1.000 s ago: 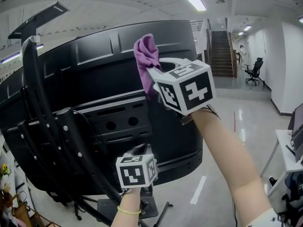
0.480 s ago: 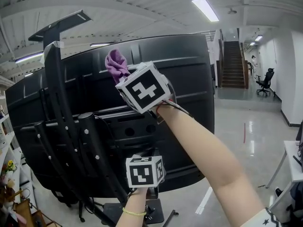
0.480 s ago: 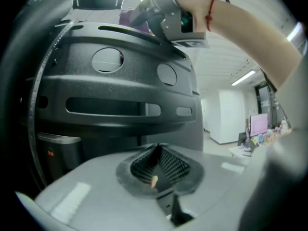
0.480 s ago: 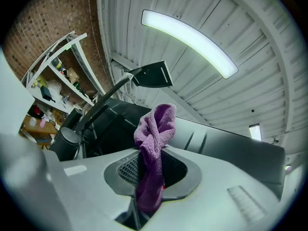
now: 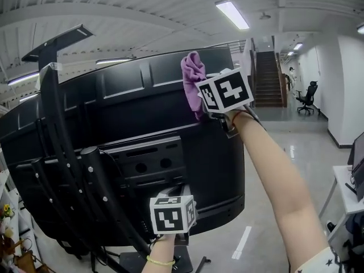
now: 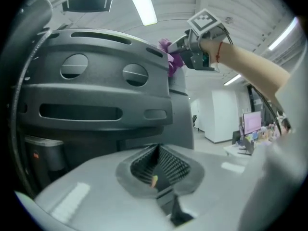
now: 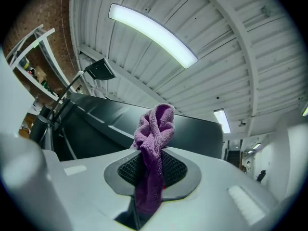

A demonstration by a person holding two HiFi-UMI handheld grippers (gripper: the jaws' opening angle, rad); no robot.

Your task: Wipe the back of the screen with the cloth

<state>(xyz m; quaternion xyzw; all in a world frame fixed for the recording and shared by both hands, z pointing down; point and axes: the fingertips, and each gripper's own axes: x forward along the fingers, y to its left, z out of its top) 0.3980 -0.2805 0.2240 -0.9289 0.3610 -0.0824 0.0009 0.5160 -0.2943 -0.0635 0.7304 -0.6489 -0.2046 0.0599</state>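
The black back of a large screen [image 5: 136, 152] fills the head view on a wheeled stand. My right gripper [image 5: 206, 91] is raised to the screen's upper right and is shut on a purple cloth [image 5: 193, 79], which lies against the top part of the panel. From the right gripper view the cloth [image 7: 153, 150] bunches up between the jaws, with the screen's top edge [image 7: 115, 119] behind it. My left gripper [image 5: 170, 201] is low, near the screen's bottom edge, shut with nothing in it. In the left gripper view the screen's vented housing [image 6: 96, 90] looms close and the right gripper [image 6: 190, 42] and cloth [image 6: 169, 57] are high up.
Black stand arms [image 5: 62, 152] run down the left of the screen's back. Beyond it lies an open office floor with a staircase [image 5: 276, 78], an office chair [image 5: 307, 98] and a desk edge [image 5: 355, 181] at the right.
My right gripper has swept the cloth across the upper back of the screen: left from the upper right, then back to the right. The left gripper has stayed low.
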